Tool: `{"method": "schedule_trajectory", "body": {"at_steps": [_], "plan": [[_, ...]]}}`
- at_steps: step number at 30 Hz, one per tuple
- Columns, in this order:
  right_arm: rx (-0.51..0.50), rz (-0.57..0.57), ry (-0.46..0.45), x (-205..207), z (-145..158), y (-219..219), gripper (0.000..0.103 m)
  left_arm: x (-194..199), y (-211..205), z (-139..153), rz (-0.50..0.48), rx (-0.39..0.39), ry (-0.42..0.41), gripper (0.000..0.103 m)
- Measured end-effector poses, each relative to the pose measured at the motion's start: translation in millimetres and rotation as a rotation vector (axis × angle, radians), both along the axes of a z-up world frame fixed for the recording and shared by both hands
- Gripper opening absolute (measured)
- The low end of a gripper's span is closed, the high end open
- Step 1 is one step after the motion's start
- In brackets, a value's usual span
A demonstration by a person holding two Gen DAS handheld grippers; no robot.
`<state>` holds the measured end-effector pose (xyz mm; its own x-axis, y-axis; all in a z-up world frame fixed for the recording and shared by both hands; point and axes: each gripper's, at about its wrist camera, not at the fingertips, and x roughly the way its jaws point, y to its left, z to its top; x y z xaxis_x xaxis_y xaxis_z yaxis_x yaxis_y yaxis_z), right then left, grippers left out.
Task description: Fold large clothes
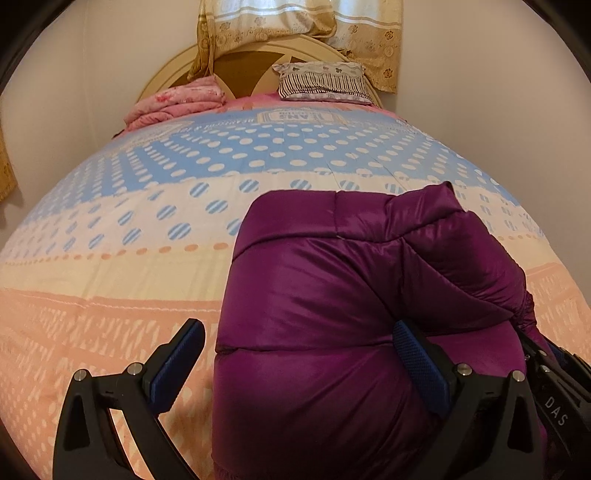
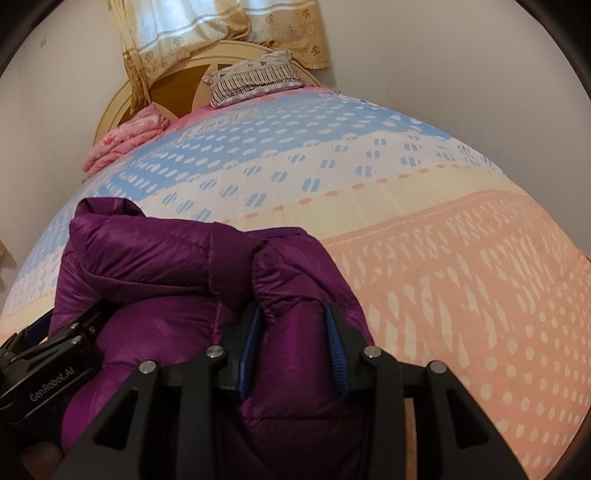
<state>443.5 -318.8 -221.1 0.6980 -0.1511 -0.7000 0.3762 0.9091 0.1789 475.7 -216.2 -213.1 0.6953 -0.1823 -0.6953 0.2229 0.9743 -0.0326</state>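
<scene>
right wrist: jacket [image 2: 192, 295] between pads [image 2: 248, 350]

Bed cover [image 1: 110, 258]: banded in blue with white dots, cream, and peach. Headboard [image 1: 243, 70]: rounded, cream and brown. Pillow [image 1: 321, 83]: striped, resting against the headboard. Folded pink blanket [image 1: 173, 105]: beside the pillow, apart from it. Curtain [image 1: 295, 26]: gold and white, hanging above the headboard.

Right tool [image 2: 293, 347] pads flank purple jacket [image 2: 173, 258] fold on bed [image 2: 443, 258].
</scene>
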Motion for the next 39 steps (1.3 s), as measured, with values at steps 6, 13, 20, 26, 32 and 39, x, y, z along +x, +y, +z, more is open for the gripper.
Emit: {"method": "schedule_trajectory", "body": {"at_steps": [6,13,20,26,32,39], "plan": [[-0.015,-0.003,0.016,2,-3,2,0.04,2,0,-4,-0.009,-0.007,0.021,0.102],[-0.021,-0.004,0.025,5,-3,4,0.04,4,1,-5,-0.015,-0.015,0.036,0.102],[-0.027,-0.001,0.043,8,-5,5,0.041,8,1,-7,-0.02,-0.018,0.055,0.102],[-0.039,0.004,0.055,11,-7,5,0.041,11,1,-9,-0.019,-0.016,0.065,0.102],[-0.044,0.006,0.067,13,-9,6,0.041,15,2,-13,-0.02,-0.019,0.081,0.102],[-0.048,0.007,0.077,16,-10,7,0.042,17,3,-17,-0.022,-0.022,0.096,0.102]]}}
